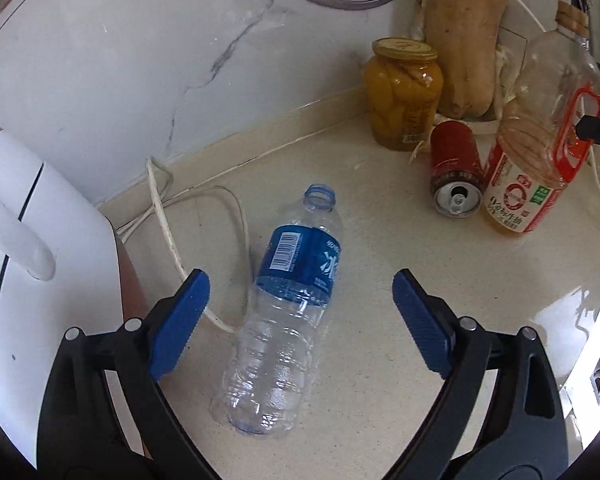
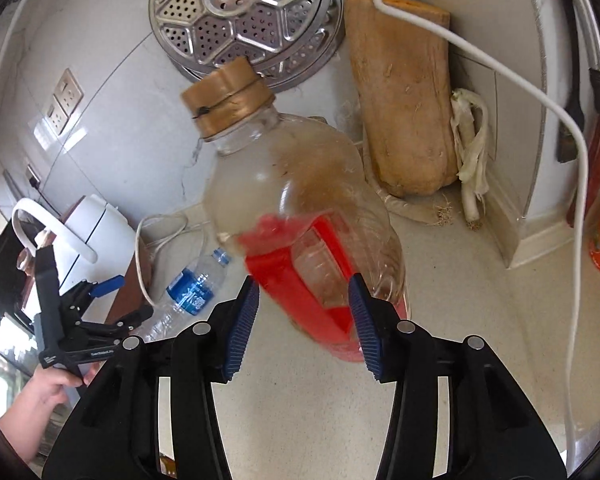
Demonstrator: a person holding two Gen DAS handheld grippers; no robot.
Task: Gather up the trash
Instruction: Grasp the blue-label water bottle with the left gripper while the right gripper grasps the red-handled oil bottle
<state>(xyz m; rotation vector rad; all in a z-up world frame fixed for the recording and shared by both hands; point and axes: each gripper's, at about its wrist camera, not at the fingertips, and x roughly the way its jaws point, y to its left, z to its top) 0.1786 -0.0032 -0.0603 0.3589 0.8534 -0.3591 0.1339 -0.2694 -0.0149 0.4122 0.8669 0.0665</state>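
Empty clear plastic water bottle with blue label [image 1: 288, 312], cap off, lies on its side on the speckled beige table [image 1: 380, 320], lower centre of the left wrist view, neck pointing toward the upper part of the frame. Left gripper [image 1: 300, 320] is spread wide, blue pads either side of the bottle body, not touching it.

Large clear oil bottle with tan cap and red handle [image 2: 300, 216] fills the middle of the right wrist view, tilted, blurred. Right gripper [image 2: 304, 320] is spread with its pads flanking the red handle; contact is not clear, looks apart. In the left view this bottle stands at right of frame with a little amber liquid at the bottom.

Red drink can [image 1: 456, 172], opened, is lying just beside the oil bottle, at right of the left view. Glass jar of yellow fruit with gold lid [image 1: 404, 96] sits behind it, near a tan root vegetable [image 1: 464, 40] leaning in the wall corner. White appliance [image 1: 40, 260] at left edge, white cord [image 1: 168, 224] near the water bottle.

Step in hand, as I judge: approach, nothing picked yet. Next call: lower left gripper around the water bottle's middle and close gently, since thin plastic may crush or roll. Right closes on the handle.
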